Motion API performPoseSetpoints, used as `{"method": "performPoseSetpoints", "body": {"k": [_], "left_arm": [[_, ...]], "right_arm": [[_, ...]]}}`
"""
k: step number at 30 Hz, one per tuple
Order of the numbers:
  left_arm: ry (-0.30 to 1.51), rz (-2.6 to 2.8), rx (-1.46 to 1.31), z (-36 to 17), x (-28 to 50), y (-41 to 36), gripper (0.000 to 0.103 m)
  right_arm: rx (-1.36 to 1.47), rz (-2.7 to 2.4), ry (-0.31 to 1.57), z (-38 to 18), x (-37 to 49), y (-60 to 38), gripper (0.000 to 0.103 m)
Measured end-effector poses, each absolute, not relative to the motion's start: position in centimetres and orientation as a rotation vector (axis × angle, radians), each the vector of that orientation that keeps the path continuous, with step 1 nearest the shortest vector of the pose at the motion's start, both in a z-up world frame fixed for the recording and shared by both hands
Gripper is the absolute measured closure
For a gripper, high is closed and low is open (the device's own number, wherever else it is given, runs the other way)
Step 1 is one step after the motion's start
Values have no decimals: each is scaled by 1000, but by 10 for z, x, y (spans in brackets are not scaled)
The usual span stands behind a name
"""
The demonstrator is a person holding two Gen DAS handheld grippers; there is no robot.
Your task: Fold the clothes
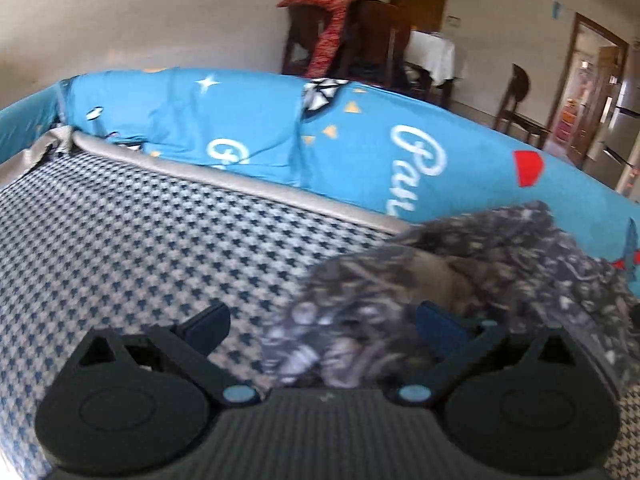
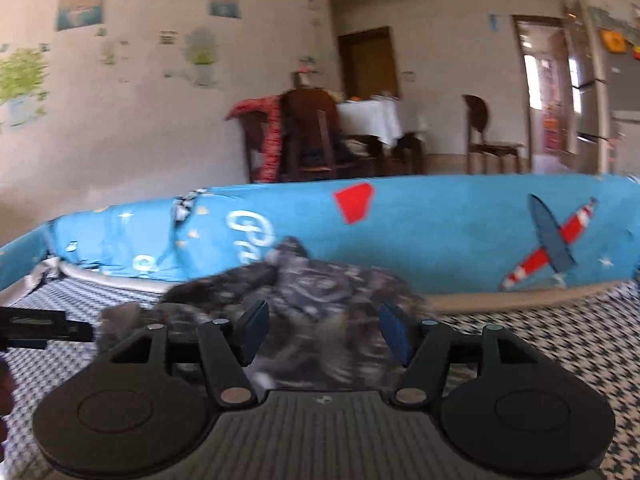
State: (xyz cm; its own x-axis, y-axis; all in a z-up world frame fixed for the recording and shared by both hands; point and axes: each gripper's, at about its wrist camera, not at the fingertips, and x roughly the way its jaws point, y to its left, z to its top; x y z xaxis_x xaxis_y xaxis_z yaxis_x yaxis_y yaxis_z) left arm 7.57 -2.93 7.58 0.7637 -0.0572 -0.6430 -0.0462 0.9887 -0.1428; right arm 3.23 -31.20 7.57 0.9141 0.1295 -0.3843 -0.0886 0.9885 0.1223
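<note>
Where the houndstooth seat cover [image 1: 132, 240] fills the left and lower middle of the left wrist view, it lies flat, edged by a grey trim along its far side. Behind it a bright blue printed cover [image 1: 260, 120] runs across the middle of the frame, with white script, stars and a red shape; in the right wrist view the same blue cover [image 2: 440, 228] crosses the middle band and carries a red-and-white aeroplane at the right.

On the seat cover lies the crumpled dark patterned garment [image 1: 460, 276], bunched in the lower right of the left wrist view and reaching back to the blue cover. In the right wrist view the garment [image 2: 304, 284] sits in the lower middle, blurred, with a grey fuzzy part at its left end.

Across the upper middle of both views stand dark wooden chairs [image 2: 316, 132], one draped with a red cloth, beside a white-clothed table [image 2: 372, 120].

At the bottom of its frame, the left gripper [image 1: 324, 322] has its fingers spread wide; the right finger is over the garment, the left over bare houndstooth, and garment fabric lies between them. The right gripper [image 2: 322, 332] likewise stands apart, with the garment's near edge between its blue-padded fingers; whether they touch the fabric cannot be told through the blur.
</note>
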Motion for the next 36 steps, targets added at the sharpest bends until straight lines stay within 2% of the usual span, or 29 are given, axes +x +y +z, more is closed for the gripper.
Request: {"method": "performPoseSetpoints", "body": {"k": [5,10,16,26,31,36], "left_arm": [[691,-68,-176,75,82,-50,0],[754,-120,-181,57,89,-67,0],[834,-149,-164,31,97,-87,0],[899,-215,-106,2,101,-111,0],[927,-213,-64,-14,104,-125,0],[928,-199,-34,-23,105,-132,0]], "right_arm": [[142,26,425,69,37,-331,38],[180,-71,453,61,43,-345,20],[341,-48,585,36,53,-366,14],[295,-95,727,-4,73,-363,6],[288,-111,740,-14,75,-359,0],[285,-122,741,-17,78,-359,0]]}}
